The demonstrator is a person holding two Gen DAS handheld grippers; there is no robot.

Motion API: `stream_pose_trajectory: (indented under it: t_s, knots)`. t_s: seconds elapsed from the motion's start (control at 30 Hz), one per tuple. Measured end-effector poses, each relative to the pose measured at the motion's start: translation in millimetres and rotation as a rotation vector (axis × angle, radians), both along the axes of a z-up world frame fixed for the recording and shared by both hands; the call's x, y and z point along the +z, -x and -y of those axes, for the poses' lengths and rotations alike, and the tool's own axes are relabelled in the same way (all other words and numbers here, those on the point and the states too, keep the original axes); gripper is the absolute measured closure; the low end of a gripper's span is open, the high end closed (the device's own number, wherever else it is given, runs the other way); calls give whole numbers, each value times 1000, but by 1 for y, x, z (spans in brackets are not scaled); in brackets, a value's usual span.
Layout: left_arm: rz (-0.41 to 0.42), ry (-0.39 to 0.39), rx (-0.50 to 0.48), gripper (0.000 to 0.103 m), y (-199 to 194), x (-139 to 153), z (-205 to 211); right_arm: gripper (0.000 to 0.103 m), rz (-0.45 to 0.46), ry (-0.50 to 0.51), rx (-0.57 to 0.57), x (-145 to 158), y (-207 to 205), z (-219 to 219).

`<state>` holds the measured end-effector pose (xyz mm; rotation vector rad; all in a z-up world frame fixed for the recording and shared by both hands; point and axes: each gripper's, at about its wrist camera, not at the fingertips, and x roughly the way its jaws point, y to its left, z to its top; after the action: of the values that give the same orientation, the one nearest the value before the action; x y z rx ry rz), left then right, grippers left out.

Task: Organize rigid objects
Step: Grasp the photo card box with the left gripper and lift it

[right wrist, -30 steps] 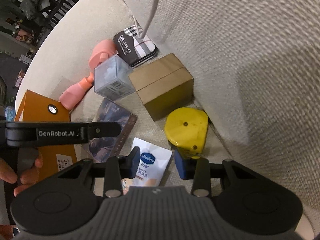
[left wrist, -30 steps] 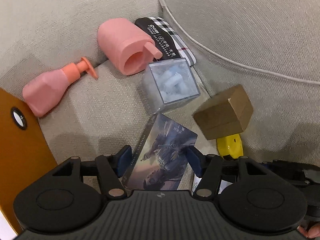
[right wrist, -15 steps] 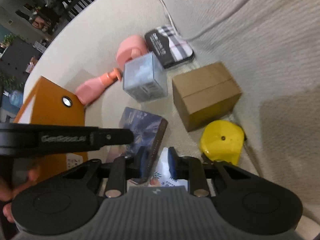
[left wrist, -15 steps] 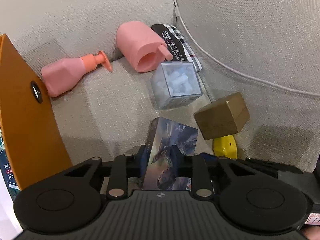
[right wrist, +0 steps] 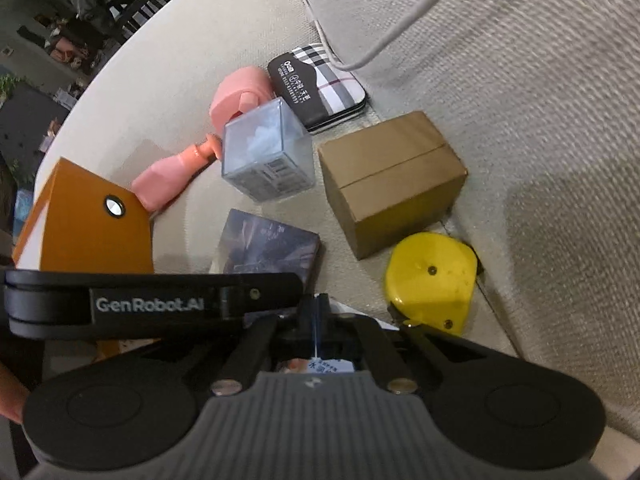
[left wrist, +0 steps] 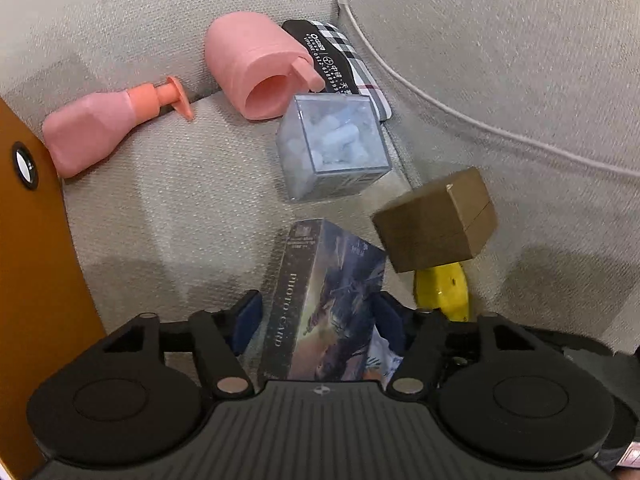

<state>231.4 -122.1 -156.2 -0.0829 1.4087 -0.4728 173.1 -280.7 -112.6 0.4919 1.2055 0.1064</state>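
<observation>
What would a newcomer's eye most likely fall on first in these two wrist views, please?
Probably the bright yellow tape measure, which lies beside the brown cardboard box on the beige sofa cushion. Next come the two pink things at the back of the seat, the pump bottle lying on its side and the open-ended cup. Close up, the photo card box stands on edge between the left gripper's opening jaws.

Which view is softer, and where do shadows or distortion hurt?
Right wrist: slightly softer, the cushion at right smeared, a dim room at upper left. Left wrist: sharp, "PHOTO CARD" legible on the card box, soft shadows beside it. Both: fisheye bends the cable and edges; no strong glare.
</observation>
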Motion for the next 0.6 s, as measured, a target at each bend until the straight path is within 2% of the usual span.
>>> stream_pose_trajectory:
  t_s: [0.23, 0.33, 0.47, 0.6]
  knots:
    - [26, 53, 26, 68, 11, 23, -11, 100, 59, -58, -9, 7, 9, 6]
    - [33, 49, 37, 69, 15, 25, -11, 100, 67, -42, 4, 9, 8, 2]
    - [23, 32, 44, 66, 13, 17, -8, 101, 72, -16, 33, 8, 6, -4]
    - [9, 78, 92, 68, 12, 12, -13, 101, 80, -3, 41, 9, 5, -6]
